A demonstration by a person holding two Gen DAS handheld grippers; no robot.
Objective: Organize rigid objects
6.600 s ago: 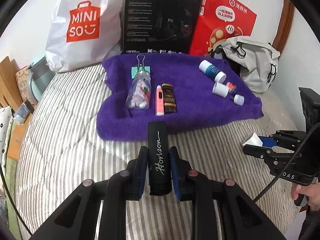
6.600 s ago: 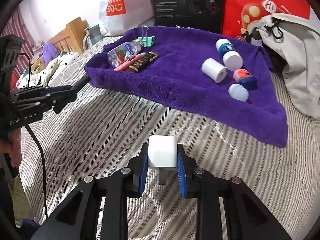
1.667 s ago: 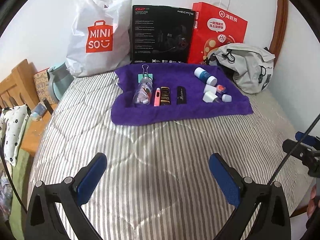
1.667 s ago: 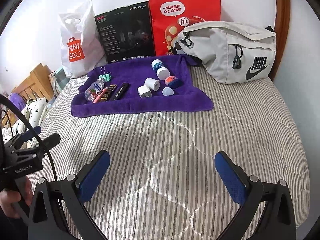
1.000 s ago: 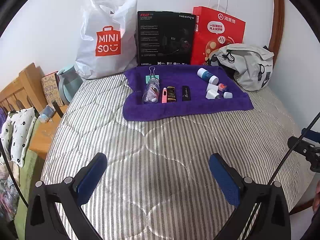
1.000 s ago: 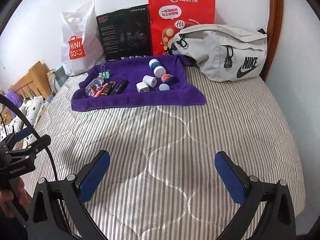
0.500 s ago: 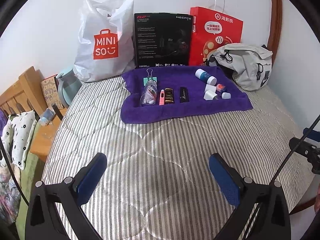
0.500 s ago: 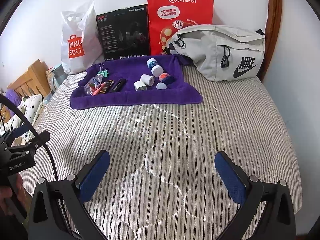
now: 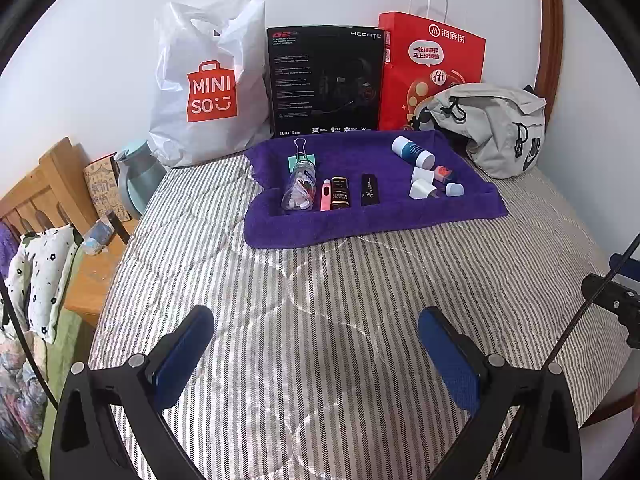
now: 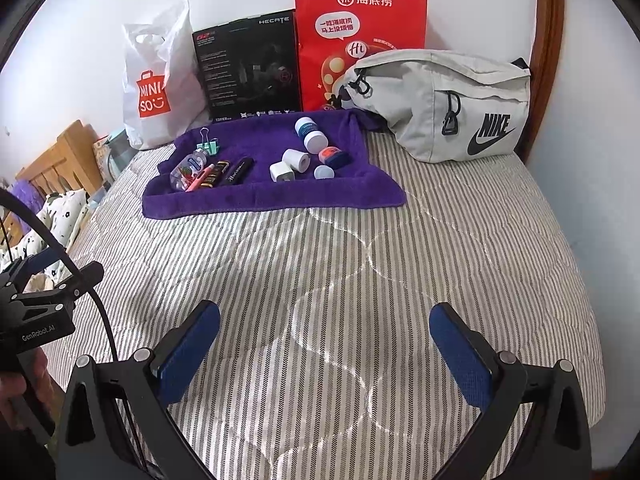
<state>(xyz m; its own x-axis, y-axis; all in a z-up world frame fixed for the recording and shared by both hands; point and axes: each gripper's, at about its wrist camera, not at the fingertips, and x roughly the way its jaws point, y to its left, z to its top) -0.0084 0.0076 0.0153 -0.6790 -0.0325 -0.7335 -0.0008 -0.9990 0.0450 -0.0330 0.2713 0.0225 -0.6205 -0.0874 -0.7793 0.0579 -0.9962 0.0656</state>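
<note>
Where the purple terry towel point(image 9: 372, 216) lies spread at the far end of the grey-striped quilted bed point(image 9: 340, 320), the rigid objects rest on it in two groups. The left group comprises a green binder clip point(image 9: 301, 156), a clear plastic bottle point(image 9: 300, 190), a pink pen-shaped stick point(image 9: 325, 195), a black-and-gold tube point(image 9: 340, 193) and a black tube with script lettering point(image 9: 369, 189), side by side. The right group comprises a blue-and-white bottle point(image 10: 311, 133), a white cylinder point(image 10: 295, 160), a white charger cube point(image 10: 281, 172) and a small white cap point(image 10: 323, 172). The left gripper point(image 9: 318, 360) and right gripper point(image 10: 328, 356) hover over bare quilt, fingers spread wide, holding nothing.
</note>
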